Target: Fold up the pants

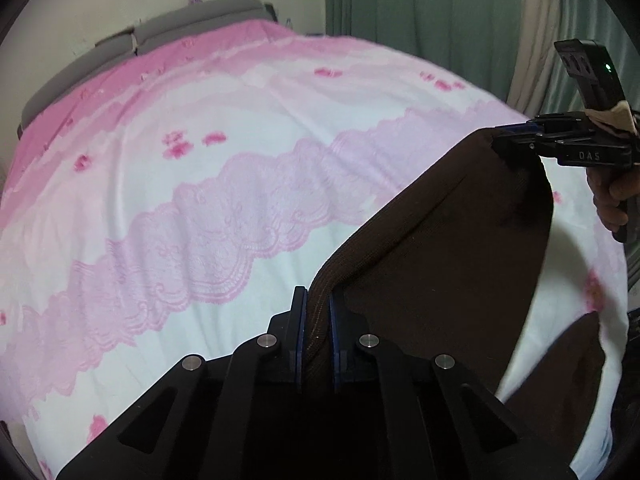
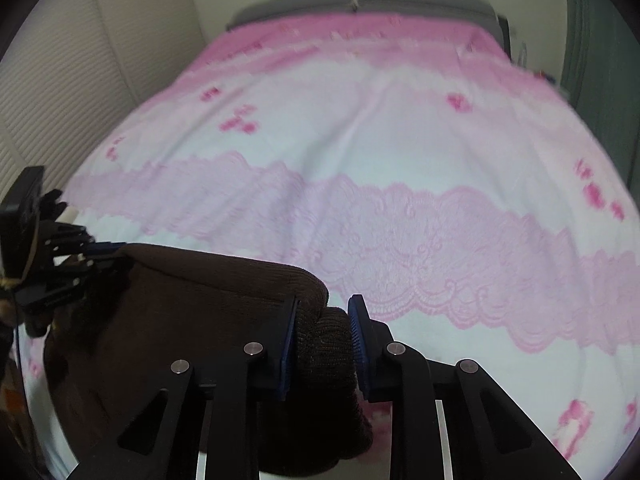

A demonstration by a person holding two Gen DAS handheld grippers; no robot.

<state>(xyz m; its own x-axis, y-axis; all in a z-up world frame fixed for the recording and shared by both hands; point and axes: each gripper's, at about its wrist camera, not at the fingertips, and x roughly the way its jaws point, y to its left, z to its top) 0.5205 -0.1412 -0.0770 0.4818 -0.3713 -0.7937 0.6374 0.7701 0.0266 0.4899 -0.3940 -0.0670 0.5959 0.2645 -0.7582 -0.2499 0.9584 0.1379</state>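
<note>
Dark brown knit pants [image 1: 448,248] hang stretched between my two grippers above the bed. My left gripper [image 1: 318,300] is shut on one end of the ribbed edge. My right gripper [image 2: 324,312] is shut on a bunched corner of the pants [image 2: 192,320]. In the left wrist view the right gripper [image 1: 504,140] pinches the far top corner. In the right wrist view the left gripper [image 2: 108,252] holds the far left corner. The lower part of the pants droops toward the bed.
A bed with a pink and white lace-print cover [image 1: 208,184] lies under the pants and also shows in the right wrist view [image 2: 380,152]. A grey headboard [image 2: 360,4] is at the far end. Green curtains [image 1: 420,4] hang at the right.
</note>
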